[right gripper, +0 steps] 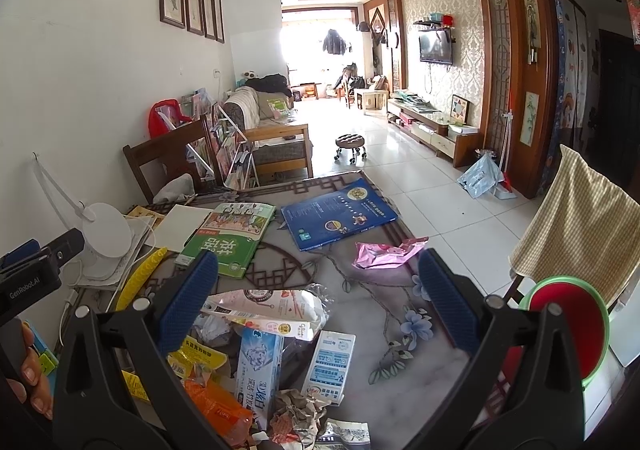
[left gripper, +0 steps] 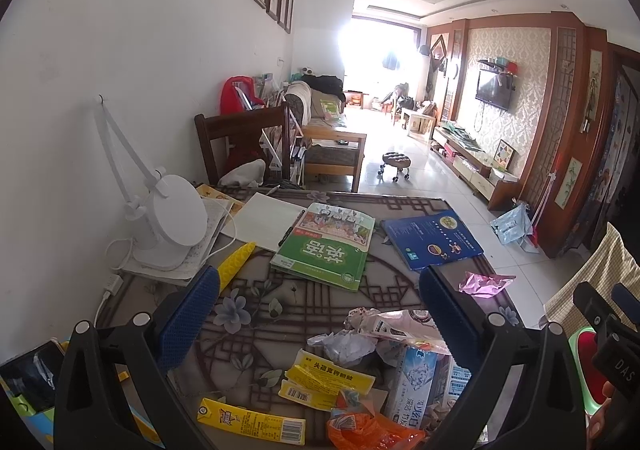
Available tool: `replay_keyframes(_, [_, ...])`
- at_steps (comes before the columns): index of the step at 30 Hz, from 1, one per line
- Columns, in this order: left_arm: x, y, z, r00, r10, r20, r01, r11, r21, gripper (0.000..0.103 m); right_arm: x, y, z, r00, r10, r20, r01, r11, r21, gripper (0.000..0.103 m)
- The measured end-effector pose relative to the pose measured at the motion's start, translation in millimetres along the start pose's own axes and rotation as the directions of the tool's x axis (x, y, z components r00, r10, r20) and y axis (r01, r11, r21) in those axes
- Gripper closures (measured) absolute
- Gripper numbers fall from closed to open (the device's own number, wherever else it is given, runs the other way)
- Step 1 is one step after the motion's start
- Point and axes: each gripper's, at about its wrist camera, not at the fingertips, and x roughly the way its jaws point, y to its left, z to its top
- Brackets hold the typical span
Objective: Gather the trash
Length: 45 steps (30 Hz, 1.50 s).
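I see both my grippers wide open and holding nothing: the left gripper (left gripper: pixel 320 314) and the right gripper (right gripper: pixel 318 294) hang over the desk (right gripper: pixel 360 290). The trash pile (right gripper: pixel 256 354) lies on its near part, and a pink wrapper (right gripper: pixel 384 253) lies apart, near the blue book (right gripper: pixel 340 212).

- Left gripper (left gripper: pixel 320 314): black plastic frame with angled struts, round silver screw heads at the joints.
- Fingers (left gripper: pixel 188 320) faced with blue, finely textured pads.
- Right gripper (right gripper: pixel 318 298): same black frame, silver screws, blue textured pads (right gripper: pixel 448 300).
- White "GenRobot.AI" lettering on the left unit's black housing, seen from the right wrist.
- White "DAS" lettering on the right unit's housing, seen from the left wrist.
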Motion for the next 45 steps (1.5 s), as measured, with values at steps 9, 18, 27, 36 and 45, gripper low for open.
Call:
replay_keyframes(9, [0,0,0,1.000,0.000,-0.001,0.000,1.000,-0.001,0.008,0,0,0,1.000,-0.001,-0.001,0.001,1.000,-0.001,0.004])
replay_keyframes(18, [2,-4,-6,1.000,-0.001,-0.004,0.001,1.000,0.000,0.008,1,1,0,1.000,-0.002,-0.006,0.002,1.000,-0.001,0.004])
replay_keyframes(27, [6,-5,-14,1.000,0.000,-0.013,0.000,1.000,-0.007,0.008,1,1,-1,1.000,0.000,-0.012,0.000,1.000,0.000,0.004])
replay_keyframes(36, [9,-5,-18,1.000,0.006,-0.020,-0.006,1.000,-0.010,0.008,1,2,-1,1.000,0.000,-0.015,0.000,1.000,0.000,0.004])
replay_keyframes(45, [18,4,-22,0.997,0.002,-0.071,-0.005,0.999,-0.038,0.008,8,1,-5,1.000,0.004,-0.028,-0.004,1.000,-0.002,0.004])
